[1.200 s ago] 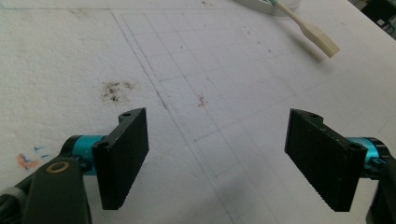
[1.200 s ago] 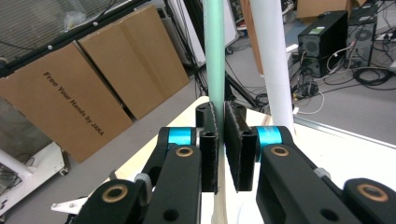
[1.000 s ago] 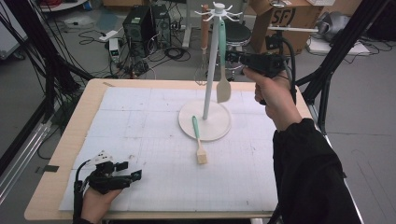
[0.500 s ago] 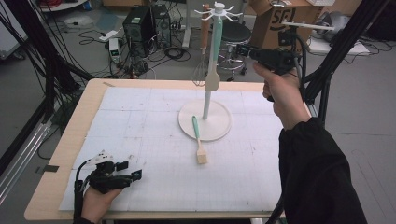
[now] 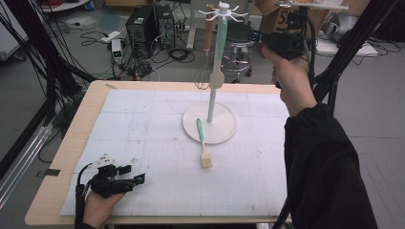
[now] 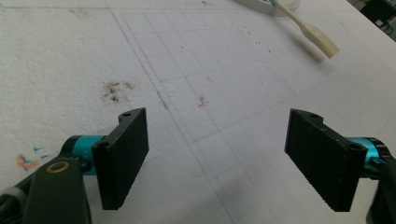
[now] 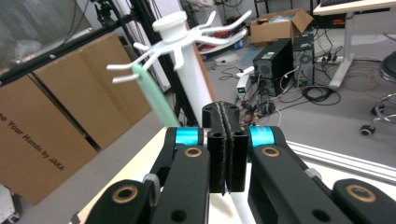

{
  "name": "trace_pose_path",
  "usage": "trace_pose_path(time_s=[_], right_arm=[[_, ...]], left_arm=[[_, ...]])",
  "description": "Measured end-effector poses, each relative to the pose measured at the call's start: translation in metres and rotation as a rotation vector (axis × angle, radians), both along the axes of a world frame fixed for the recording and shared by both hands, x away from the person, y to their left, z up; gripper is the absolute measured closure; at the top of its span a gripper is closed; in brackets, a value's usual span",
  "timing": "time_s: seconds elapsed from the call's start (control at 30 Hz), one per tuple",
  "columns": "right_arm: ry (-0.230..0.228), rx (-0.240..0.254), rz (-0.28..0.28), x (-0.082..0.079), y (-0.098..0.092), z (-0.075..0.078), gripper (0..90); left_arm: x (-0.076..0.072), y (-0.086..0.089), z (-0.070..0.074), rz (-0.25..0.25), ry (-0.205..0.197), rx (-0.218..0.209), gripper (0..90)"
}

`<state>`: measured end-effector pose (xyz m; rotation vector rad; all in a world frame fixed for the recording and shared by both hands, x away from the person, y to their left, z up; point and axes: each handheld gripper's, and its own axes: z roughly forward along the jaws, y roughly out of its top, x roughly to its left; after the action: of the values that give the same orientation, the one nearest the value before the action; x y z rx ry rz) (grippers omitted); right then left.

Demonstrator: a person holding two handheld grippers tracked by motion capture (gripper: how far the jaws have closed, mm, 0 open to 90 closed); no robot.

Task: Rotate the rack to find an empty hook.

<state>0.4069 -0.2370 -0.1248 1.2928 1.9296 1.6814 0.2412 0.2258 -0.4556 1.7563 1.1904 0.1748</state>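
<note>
Two claws | right claw [image 7: 226,149] closed, empty | left claw [image 6: 229,158] wide, empty

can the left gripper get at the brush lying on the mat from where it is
Probably yes: the left gripper rests with jaws open, and bare mat lies between it and the brush.

The utensil rack [image 5: 210,95] stands on the table [image 5: 86,119]. A spatula [image 5: 217,76] and a whisk [image 5: 203,74] hang from it. A brush [image 5: 203,143] lies across the front of its base.
</note>
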Motion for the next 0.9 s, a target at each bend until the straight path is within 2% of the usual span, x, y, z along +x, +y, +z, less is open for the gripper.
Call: trace_pose_path(time_s=[0.07, 0.2, 0.3, 0.9], right_arm=[[-0.007, -0.028, -0.01, 0.005, 0.003, 0.007, 89.8], [-0.013, -0.03, -0.028, 0.012, 0.009, 0.02, 89.8], [-0.008, -0.035, -0.021, 0.016, 0.015, 0.025, 89.8], [0.044, -0.04, 0.1, 0.013, 0.042, 0.021, 89.9]], left_arm=[[0.0, 0.001, 0.0, 0.0, 0.0, -0.002, 22.3], [-0.002, 0.001, 0.0, 0.0, 0.0, -0.005, 22.3], [-0.002, 0.001, 0.0, -0.006, -0.005, 0.003, 22.3], [-0.004, 0.0, 0.0, -0.013, -0.01, 0.007, 22.4]])
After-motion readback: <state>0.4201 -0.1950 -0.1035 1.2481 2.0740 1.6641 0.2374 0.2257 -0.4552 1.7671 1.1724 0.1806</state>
